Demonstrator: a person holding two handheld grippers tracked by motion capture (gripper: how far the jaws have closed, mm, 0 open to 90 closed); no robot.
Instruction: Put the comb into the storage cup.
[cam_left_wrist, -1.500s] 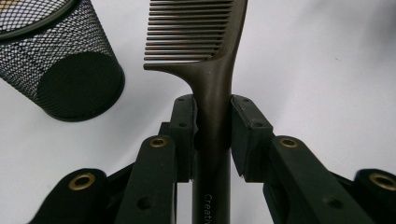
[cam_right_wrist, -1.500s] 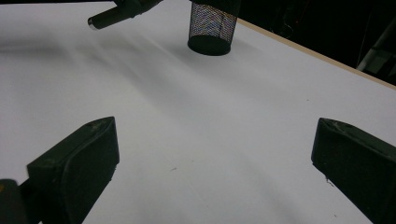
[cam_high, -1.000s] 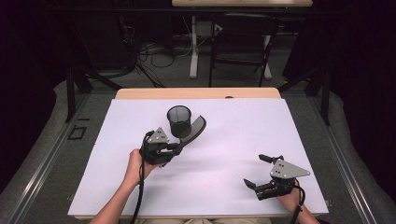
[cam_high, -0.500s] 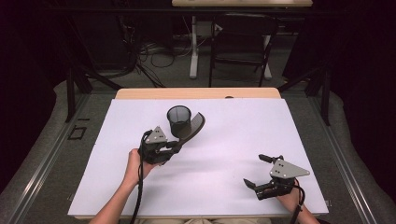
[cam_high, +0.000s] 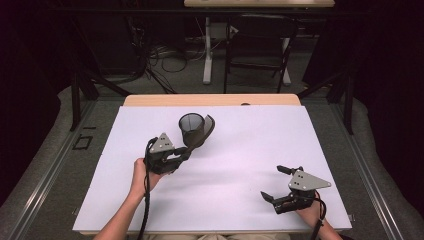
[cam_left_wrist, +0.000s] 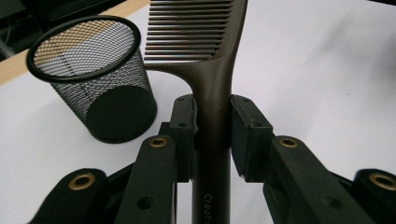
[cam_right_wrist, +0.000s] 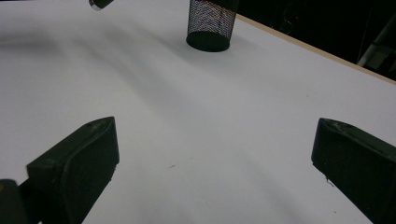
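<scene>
The left gripper (cam_left_wrist: 212, 135) has its jaws clenched on the handle of a dark comb (cam_left_wrist: 205, 56), so picking it up looks done. The comb is held off the white surface (cam_high: 260, 145), toothed end pointing forward. In the high view its head (cam_high: 206, 129) sits just beside the rim of the mesh cup (cam_high: 192, 128), on the cup's right. The left gripper view shows the cup (cam_left_wrist: 93, 79) upright, nothing visible inside, with the comb's teeth off to one side of its mouth, not over it.

By my reading, the comb is meant for the cup, and that step is not yet done: the head must come over the opening, tip down and be let go.

The right gripper (cam_high: 280, 186) rests well apart near the front right corner, jaws released and wide with nothing between them (cam_right_wrist: 210, 163).
</scene>
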